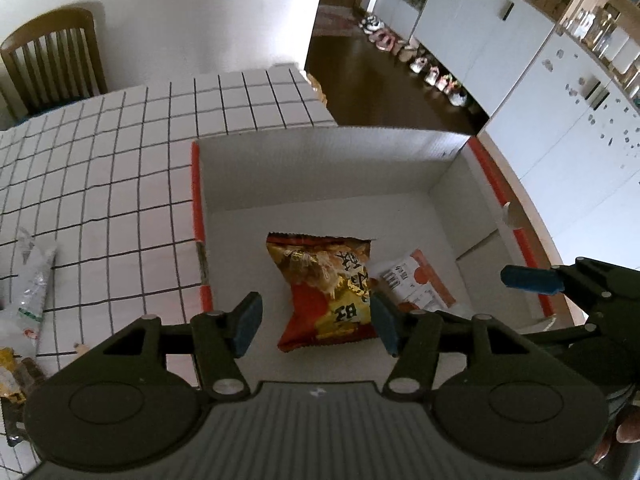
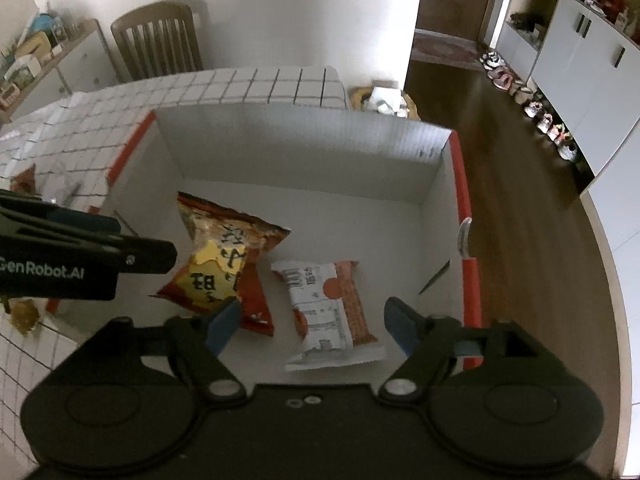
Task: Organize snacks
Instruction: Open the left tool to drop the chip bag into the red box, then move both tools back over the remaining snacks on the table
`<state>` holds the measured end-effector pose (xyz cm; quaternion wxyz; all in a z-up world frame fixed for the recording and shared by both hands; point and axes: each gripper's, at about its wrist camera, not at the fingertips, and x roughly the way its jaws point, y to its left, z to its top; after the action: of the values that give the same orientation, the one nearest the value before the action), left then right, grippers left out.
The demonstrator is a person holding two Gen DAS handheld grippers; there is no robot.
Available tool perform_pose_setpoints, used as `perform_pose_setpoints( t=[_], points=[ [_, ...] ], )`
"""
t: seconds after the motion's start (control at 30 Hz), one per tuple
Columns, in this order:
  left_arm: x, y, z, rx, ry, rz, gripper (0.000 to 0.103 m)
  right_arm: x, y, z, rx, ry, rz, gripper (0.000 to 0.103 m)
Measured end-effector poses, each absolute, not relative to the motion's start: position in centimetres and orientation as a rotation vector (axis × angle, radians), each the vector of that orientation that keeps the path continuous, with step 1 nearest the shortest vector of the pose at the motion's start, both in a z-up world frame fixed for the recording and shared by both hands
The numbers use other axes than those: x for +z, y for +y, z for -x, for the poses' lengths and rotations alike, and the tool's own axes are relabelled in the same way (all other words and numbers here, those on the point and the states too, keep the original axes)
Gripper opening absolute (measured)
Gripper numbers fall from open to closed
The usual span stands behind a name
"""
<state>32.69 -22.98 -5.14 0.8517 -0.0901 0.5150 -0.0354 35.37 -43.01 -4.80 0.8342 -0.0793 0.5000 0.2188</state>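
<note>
A white cardboard box (image 1: 320,172) with an orange-red rim stands on the checked tablecloth. On its floor lie a red and yellow snack bag (image 1: 324,288) and, to its right, a white and orange packet (image 1: 416,280). My left gripper (image 1: 316,324) hovers open above the red bag, and its blue pads do not touch it. In the right wrist view my right gripper (image 2: 312,326) hangs open over the white and orange packet (image 2: 328,308), which lies free beside the red bag (image 2: 224,264). The left gripper's body (image 2: 80,256) shows at the left there.
Loose snack wrappers (image 1: 36,280) lie on the tablecloth (image 1: 120,184) left of the box. A wooden chair (image 1: 56,52) stands behind the table. The box sits near the table's right edge, beyond which the dark floor (image 2: 500,160) drops away. A row of shoes (image 2: 536,108) lines white cabinets.
</note>
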Motion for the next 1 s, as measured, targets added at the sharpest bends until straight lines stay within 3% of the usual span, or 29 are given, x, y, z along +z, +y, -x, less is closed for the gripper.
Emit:
perform_pose_setpoints(
  t=[0.1, 0.6, 0.67, 1.0],
  points=[
    [-4.0, -22.6, -31.8, -0.076, 1.056, 0.190, 0.066, -3.7, -43.1, -34.6, 0.468, 1.034, 0.154, 0.086],
    [0.9, -18.4, -25.3, -0.063, 0.931, 0.172, 0.067, 1.8, -41.2, -30.0, 0.502, 0.899, 0.095, 0.098],
    [1.5, -17.2, -24.3, -0.059, 0.912, 0.180, 0.076, 2.5, -40.7, -29.3, 0.508, 0.888, 0.075, 0.098],
    [2.5, -11.1, -19.7, -0.028, 0.881, 0.194, 0.082, 5.3, -36.7, -25.6, 0.553, 0.829, -0.010, 0.101]
  ],
)
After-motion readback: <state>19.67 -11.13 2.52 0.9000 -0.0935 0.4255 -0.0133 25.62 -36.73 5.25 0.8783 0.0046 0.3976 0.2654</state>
